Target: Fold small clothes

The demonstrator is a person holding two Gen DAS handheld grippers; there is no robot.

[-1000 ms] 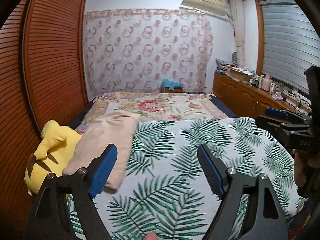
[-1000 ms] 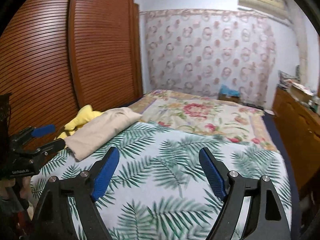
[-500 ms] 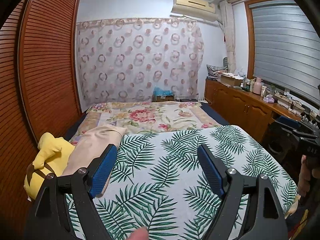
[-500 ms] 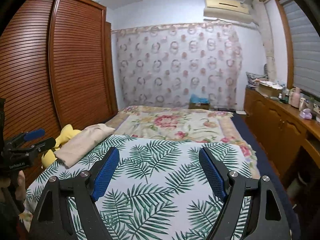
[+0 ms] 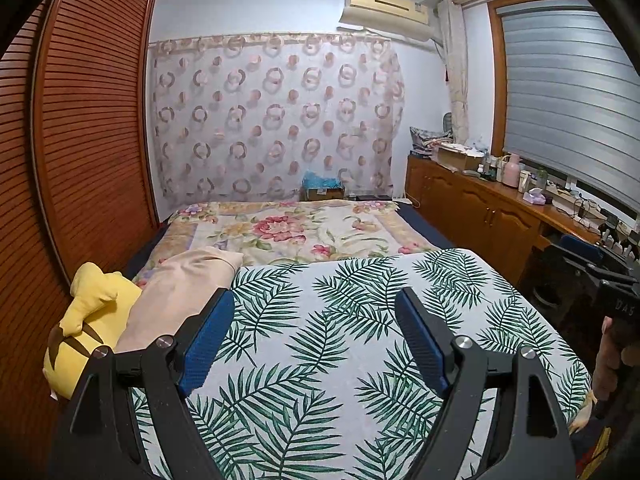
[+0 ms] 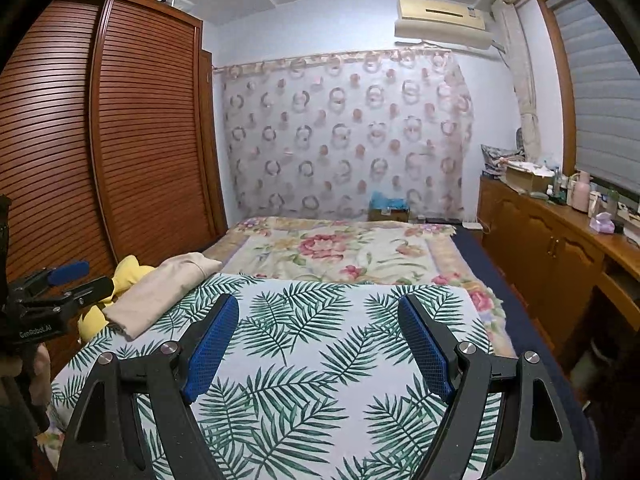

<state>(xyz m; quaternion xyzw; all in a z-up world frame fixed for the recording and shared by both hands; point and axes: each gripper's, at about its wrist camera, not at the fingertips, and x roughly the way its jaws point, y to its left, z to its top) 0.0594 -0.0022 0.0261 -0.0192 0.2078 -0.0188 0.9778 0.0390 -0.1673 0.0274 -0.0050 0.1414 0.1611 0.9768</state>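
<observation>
Hovering above the near end of the bed [image 5: 400,236], I hold my left claw [image 5: 316,336] with its blue pads spread wide and nothing between them. My right claw [image 6: 318,340] is spread the same way, also empty, over the palm-leaf sheet [image 6: 320,328]. From the left wrist view, the beige folded garment [image 5: 180,292] lies at about ten o'clock from the claw, on the left edge of the leaf sheet, touching a yellow plush toy [image 5: 88,320] that sits further out at nine o'clock. From the right wrist view the same garment [image 6: 164,292] is at ten o'clock, with the plush [image 6: 128,272] just behind it. A floral blanket [image 6: 340,252] covers the far half of the bed at twelve o'clock, below a patterned curtain [image 5: 276,120]. At two o'clock a wooden worktop [image 5: 500,196] carries bottles and boxes.
</observation>
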